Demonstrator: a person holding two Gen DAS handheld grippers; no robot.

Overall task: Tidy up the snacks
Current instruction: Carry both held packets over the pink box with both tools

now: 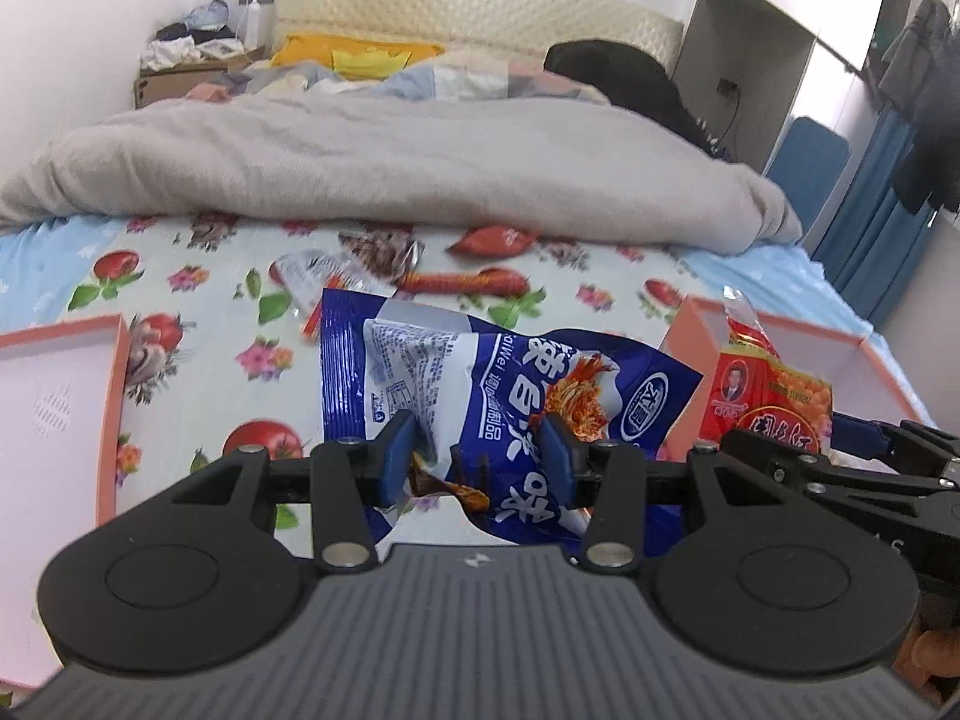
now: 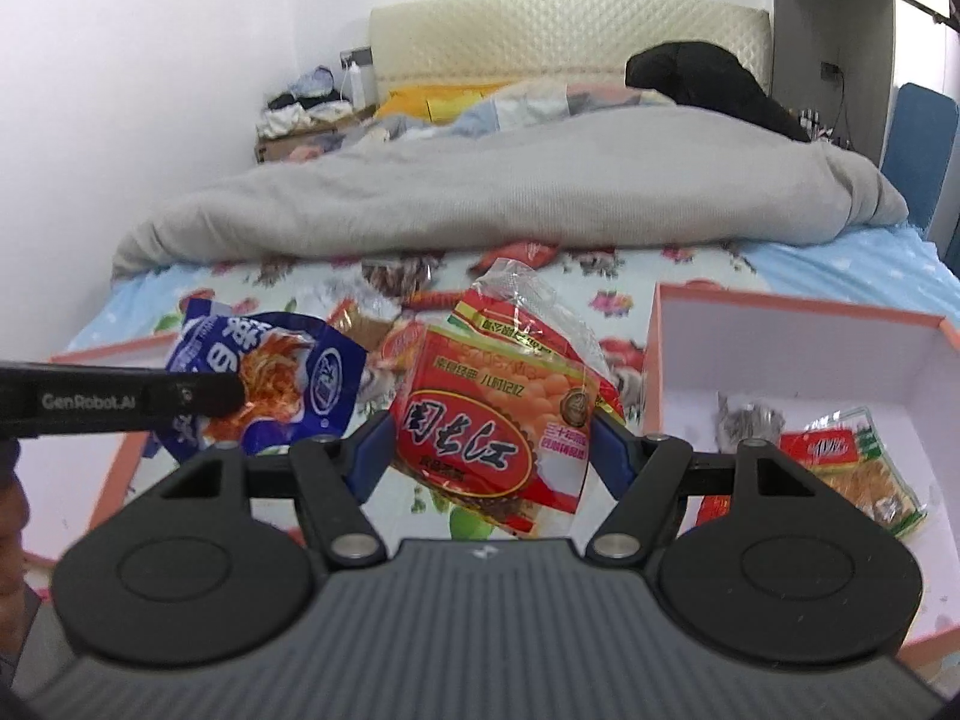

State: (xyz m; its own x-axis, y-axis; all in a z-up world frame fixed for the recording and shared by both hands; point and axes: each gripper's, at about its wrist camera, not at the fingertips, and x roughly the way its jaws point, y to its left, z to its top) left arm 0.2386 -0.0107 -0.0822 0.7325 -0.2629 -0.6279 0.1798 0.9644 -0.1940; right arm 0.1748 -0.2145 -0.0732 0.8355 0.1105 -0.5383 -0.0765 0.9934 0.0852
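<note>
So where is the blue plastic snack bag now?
The blue plastic snack bag is held between the left gripper's jaws above the floral bedsheet, left of the red snack packet.

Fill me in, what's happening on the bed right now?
A person is sorting snacks with two handheld grippers. The left gripper has its jaws closed on a blue snack packet, held above the floral bedsheet. The right gripper grips a red snack packet. The pink box on the right already holds some packets; more lie loose near the grey blanket.
</note>
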